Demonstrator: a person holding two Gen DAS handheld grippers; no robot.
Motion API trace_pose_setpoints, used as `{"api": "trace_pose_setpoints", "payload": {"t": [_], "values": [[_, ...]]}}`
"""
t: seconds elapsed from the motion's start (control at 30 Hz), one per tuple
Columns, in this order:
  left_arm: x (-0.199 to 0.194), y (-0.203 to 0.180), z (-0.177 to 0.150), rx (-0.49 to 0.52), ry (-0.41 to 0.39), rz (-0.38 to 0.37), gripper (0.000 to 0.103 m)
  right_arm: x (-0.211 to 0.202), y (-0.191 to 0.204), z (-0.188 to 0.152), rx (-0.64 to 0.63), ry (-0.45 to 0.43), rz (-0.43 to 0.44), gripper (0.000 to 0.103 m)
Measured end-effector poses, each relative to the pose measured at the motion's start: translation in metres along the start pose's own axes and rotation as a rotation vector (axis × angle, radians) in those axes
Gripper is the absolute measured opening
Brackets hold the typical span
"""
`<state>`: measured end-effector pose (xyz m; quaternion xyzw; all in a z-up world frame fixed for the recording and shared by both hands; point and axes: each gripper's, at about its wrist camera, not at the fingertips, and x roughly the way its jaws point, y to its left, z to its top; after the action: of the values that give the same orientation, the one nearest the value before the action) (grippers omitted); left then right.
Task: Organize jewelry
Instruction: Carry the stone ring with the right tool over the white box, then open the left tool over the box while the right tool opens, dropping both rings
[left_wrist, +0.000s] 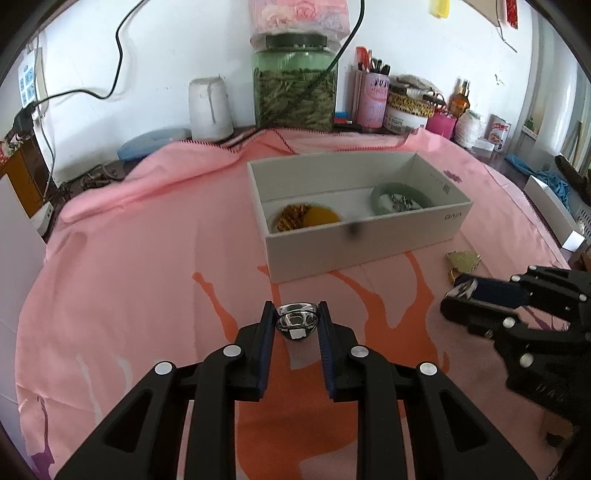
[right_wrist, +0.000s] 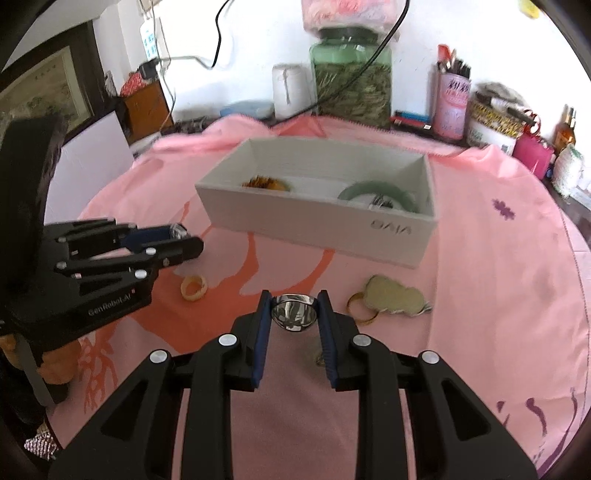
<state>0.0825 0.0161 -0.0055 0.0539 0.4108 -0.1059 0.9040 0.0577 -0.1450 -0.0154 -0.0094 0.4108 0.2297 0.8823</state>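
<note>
My left gripper (left_wrist: 296, 320) is shut on a silver ring (left_wrist: 296, 322), held above the pink cloth in front of the white box (left_wrist: 362, 240). My right gripper (right_wrist: 293, 313) is shut on a second silver ring (right_wrist: 293, 314). The box holds a gold piece on an amber bangle (left_wrist: 306, 218) at the left and a green jade bangle (left_wrist: 400, 197) with a small silver piece at the right. A pale jade pendant (right_wrist: 395, 301), a gold ring (right_wrist: 360, 314) and a yellow ring (right_wrist: 194, 288) lie on the cloth. The left gripper shows in the right wrist view (right_wrist: 181, 236), the right one in the left wrist view (left_wrist: 460, 293).
A pink cloth (left_wrist: 147, 240) covers the round table. Behind it stand a green glass jar (left_wrist: 295, 88), a white kettle (left_wrist: 210, 107), a pink pen cup (left_wrist: 373, 99), tins and bottles. Cables hang down the wall. A white panel (right_wrist: 88, 166) stands at the left.
</note>
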Motion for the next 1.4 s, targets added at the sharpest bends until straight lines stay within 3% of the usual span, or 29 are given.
{"api": "trace_pose_setpoints", "payload": {"t": [0.2, 0.37, 0.47, 0.57, 0.8, 1.0, 1.07, 1.3, 1.4], "values": [[-0.021, 0.002, 0.027, -0.033, -0.086, 0.008, 0.023, -0.031, -0.023, 0.024, 0.096, -0.122, 0.011, 0.024], [-0.039, -0.005, 0.072, -0.056, -0.184, 0.019, 0.023, -0.062, -0.036, 0.074, 0.151, -0.22, 0.025, 0.024], [-0.036, -0.007, 0.086, -0.085, -0.219, 0.01, 0.023, -0.057, -0.039, 0.092, 0.172, -0.254, 0.017, 0.024], [-0.013, -0.007, 0.087, -0.097, -0.196, 0.021, 0.023, -0.029, -0.044, 0.092, 0.203, -0.226, 0.02, 0.024], [0.037, -0.008, 0.075, -0.071, -0.075, 0.027, 0.023, 0.031, -0.058, 0.077, 0.205, -0.057, -0.032, 0.024], [0.042, -0.01, 0.073, -0.056, -0.079, 0.034, 0.024, 0.038, -0.062, 0.075, 0.205, -0.051, -0.045, 0.027], [0.039, -0.007, 0.072, -0.068, -0.101, 0.06, 0.047, 0.037, -0.065, 0.074, 0.22, -0.064, -0.025, 0.033], [0.026, -0.006, 0.072, -0.072, -0.14, 0.051, 0.051, 0.02, -0.07, 0.076, 0.26, -0.11, -0.007, 0.033], [0.024, -0.008, 0.071, -0.068, -0.141, 0.056, 0.058, 0.013, -0.068, 0.075, 0.252, -0.122, -0.011, 0.038]]}}
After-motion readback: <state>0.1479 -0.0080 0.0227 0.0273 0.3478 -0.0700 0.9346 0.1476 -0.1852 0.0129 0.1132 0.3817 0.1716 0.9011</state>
